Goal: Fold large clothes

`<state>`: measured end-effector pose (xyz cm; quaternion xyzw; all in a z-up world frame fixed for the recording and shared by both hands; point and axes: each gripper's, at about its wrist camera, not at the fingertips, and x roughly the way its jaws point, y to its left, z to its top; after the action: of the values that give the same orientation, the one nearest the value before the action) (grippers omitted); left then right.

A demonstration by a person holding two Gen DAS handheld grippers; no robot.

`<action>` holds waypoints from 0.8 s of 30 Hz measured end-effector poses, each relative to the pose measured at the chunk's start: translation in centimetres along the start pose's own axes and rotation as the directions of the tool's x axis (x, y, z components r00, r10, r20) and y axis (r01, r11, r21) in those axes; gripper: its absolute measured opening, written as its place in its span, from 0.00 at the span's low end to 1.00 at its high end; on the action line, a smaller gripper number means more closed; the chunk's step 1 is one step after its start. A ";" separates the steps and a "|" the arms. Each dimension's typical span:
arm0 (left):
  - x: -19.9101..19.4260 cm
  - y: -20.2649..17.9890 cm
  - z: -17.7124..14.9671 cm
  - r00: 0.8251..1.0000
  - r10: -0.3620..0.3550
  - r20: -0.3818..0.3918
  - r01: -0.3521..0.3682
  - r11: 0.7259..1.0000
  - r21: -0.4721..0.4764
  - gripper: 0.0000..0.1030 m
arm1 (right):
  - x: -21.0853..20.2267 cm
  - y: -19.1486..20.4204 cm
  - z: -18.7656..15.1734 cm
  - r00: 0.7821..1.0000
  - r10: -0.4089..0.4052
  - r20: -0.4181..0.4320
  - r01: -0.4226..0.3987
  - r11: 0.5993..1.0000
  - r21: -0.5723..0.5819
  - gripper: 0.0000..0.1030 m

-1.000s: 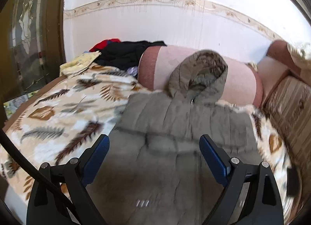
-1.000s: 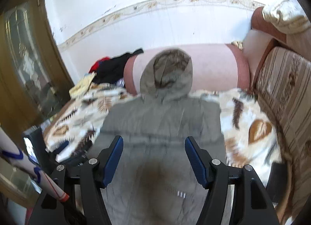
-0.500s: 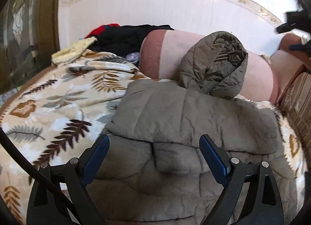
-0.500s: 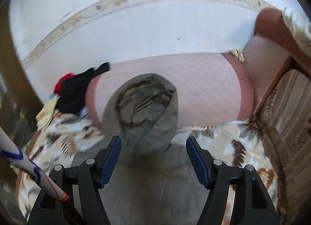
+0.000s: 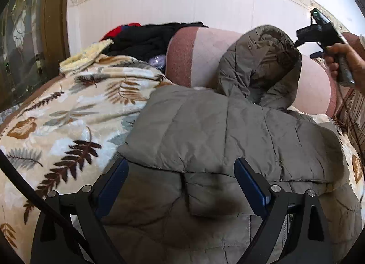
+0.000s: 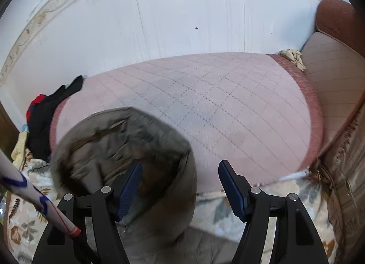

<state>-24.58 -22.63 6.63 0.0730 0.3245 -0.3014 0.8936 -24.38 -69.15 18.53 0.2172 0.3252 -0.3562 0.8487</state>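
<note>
An olive-grey quilted hooded jacket [image 5: 228,131] lies on a leaf-print blanket [image 5: 57,122] on a sofa, sleeves folded across its front. Its hood [image 5: 262,68] leans up against the pink backrest [image 5: 205,58]. My left gripper [image 5: 181,184] is open and empty, low over the jacket's lower front. My right gripper [image 6: 179,186] is open at the hood [image 6: 123,150]; its left finger is in front of the hood opening and the hood's right edge lies between the fingers. The right gripper also shows in the left wrist view [image 5: 319,33], held by a hand beside the hood.
A pile of black, red and yellow clothes [image 5: 141,40] sits at the sofa's left end. A white wall [image 6: 159,24] rises behind the backrest. A striped cushion [image 6: 342,184] and brown armrest [image 6: 337,20] are at the right. A glass door [image 5: 22,47] stands at the left.
Both grippers moved forward over the jacket. The right gripper advanced up to the hood, which now fills its lower left view. The left gripper came slightly closer to the folded sleeves.
</note>
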 end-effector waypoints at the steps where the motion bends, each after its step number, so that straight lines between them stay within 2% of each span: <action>1: 0.3 -0.1 -0.1 1.000 0.005 -0.004 -0.005 1.000 0.005 0.90 | 0.9 -0.1 0.3 1.000 0.001 0.005 -0.001 1.000 0.003 0.72; 3: 0.5 -0.4 -0.2 1.000 0.011 0.002 -0.011 1.000 0.015 0.90 | 2.9 0.1 0.5 1.000 0.002 -0.011 -0.002 1.000 -0.002 0.71; 4: 0.8 -0.6 -0.2 1.000 0.009 -0.003 -0.009 1.000 0.025 0.90 | 3.6 0.3 0.5 1.000 -0.009 -0.013 0.009 1.000 -0.010 0.67; 5: 1.0 -0.8 -0.2 1.000 0.009 -0.006 -0.009 0.999 0.031 0.90 | 4.1 0.4 0.6 1.000 -0.008 -0.015 0.008 1.000 -0.014 0.41; 6: 1.2 -0.9 -0.3 1.000 0.012 -0.009 -0.012 0.999 0.035 0.90 | 4.8 0.5 0.5 1.000 0.002 -0.029 -0.003 1.000 -0.015 0.09; 8: 1.6 -1.0 -0.3 1.000 0.011 -0.021 -0.011 0.999 0.034 0.90 | 4.9 0.5 0.0 0.999 -0.030 -0.026 0.030 0.999 -0.017 0.08; 10: 1.8 -0.8 -0.2 1.000 0.011 -0.027 -0.011 1.000 0.021 0.90 | 3.5 0.2 -0.6 1.000 -0.012 0.012 0.012 1.000 -0.018 0.07; 16: 0.9 -0.4 0.2 1.000 0.001 -0.007 -0.001 1.000 -0.002 0.90 | -4.2 0.5 -3.6 0.996 0.045 0.080 -0.040 0.997 -0.058 0.06; 20: -0.1 0.3 0.8 1.000 -0.030 0.001 0.030 0.999 -0.038 0.90 | -10.4 2.0 -7.7 0.989 0.085 0.118 -0.069 0.988 -0.137 0.06; 24: -1.7 1.4 1.9 0.998 -0.040 0.054 0.043 0.998 -0.054 0.90 | -16.4 3.4 -15.0 0.979 0.130 0.157 -0.095 0.973 -0.210 0.05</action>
<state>-23.77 -21.27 9.03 0.0336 0.3106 -0.3128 0.8970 -36.55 -50.32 20.24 0.1173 0.2734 -0.2898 0.9097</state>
